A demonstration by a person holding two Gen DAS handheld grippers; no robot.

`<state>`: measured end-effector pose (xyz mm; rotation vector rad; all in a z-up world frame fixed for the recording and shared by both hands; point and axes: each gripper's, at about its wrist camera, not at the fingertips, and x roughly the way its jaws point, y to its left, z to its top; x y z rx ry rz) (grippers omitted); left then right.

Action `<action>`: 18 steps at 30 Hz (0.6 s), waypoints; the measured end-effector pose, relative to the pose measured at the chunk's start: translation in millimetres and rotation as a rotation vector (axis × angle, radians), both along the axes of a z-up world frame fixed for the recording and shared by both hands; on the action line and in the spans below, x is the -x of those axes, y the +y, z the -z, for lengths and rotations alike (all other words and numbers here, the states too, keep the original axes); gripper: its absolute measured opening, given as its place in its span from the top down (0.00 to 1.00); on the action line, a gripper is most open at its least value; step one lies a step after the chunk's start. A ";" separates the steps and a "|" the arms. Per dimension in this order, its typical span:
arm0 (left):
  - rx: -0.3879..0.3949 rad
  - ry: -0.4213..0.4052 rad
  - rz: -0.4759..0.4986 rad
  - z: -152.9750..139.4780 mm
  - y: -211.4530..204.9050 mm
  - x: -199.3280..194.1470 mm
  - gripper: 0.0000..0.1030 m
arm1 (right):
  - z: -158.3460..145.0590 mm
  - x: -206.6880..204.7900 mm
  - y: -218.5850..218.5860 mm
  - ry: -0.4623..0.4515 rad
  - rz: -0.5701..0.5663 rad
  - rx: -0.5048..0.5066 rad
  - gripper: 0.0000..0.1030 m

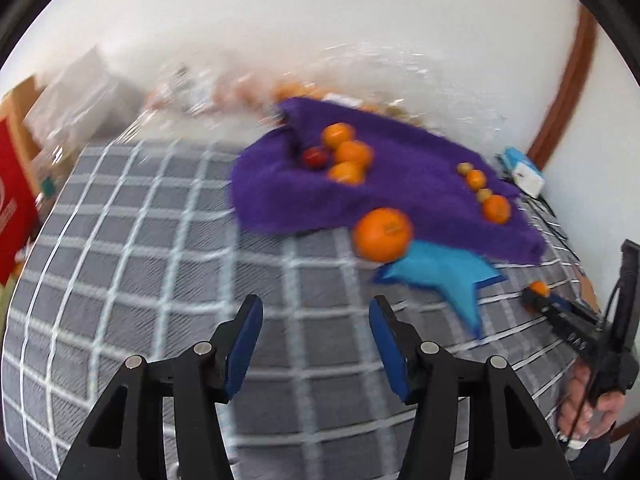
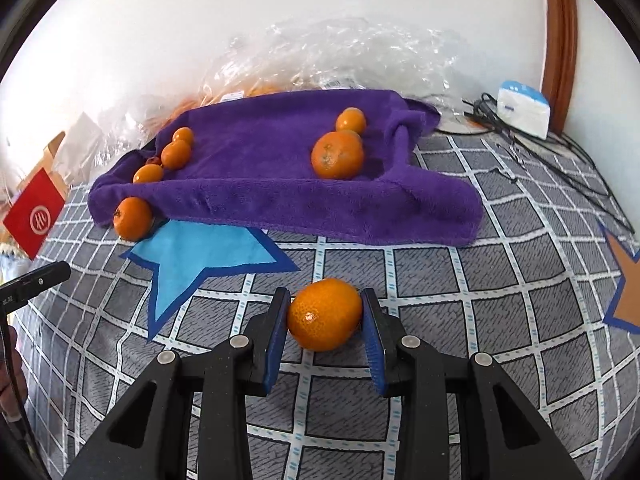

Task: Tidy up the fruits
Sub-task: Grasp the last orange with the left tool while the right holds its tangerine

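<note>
right gripper [image 2: 325, 316] clamps an orange [image 2: 325, 314]; left gripper [image 1: 316, 340] gapes empty.

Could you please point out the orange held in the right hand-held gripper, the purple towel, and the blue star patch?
held orange [image 2: 325, 314], right wrist view, middle of its peel.
purple towel [image 2: 260, 152], right wrist view, bare middle area.
blue star patch [image 2: 200, 252], right wrist view, light-blue centre.

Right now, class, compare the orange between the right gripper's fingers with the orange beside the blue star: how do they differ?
The held orange sits between the right gripper fingers; the loose orange is untouched. The held orange is over checked cloth; the loose orange rests against the purple towel at the blue star. Both are round and orange.
</note>
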<state>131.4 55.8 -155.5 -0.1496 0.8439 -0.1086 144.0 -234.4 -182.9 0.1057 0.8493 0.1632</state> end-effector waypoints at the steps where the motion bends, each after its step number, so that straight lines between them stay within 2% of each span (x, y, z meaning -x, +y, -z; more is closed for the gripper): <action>1: 0.001 -0.001 0.011 -1.3 -6.9 -3.7 0.48 | -0.1 0.1 -0.9 -0.002 0.006 0.001 0.66; 4: -0.005 0.016 0.031 -0.2 -27.0 -17.3 0.48 | -0.3 0.9 -1.7 -0.006 0.014 0.003 0.66; 10: -0.011 0.013 -0.005 3.7 -44.4 -38.5 0.48 | 1.4 0.6 -6.9 0.002 0.013 -0.037 0.66; 14: -0.067 0.005 -0.028 10.9 -53.3 -54.5 0.48 | 2.2 0.3 -3.6 0.006 0.010 -0.020 0.66; 18: -0.078 0.004 -0.026 19.1 -55.5 -62.5 0.48 | 3.1 -0.6 -1.0 0.010 0.000 -0.007 0.66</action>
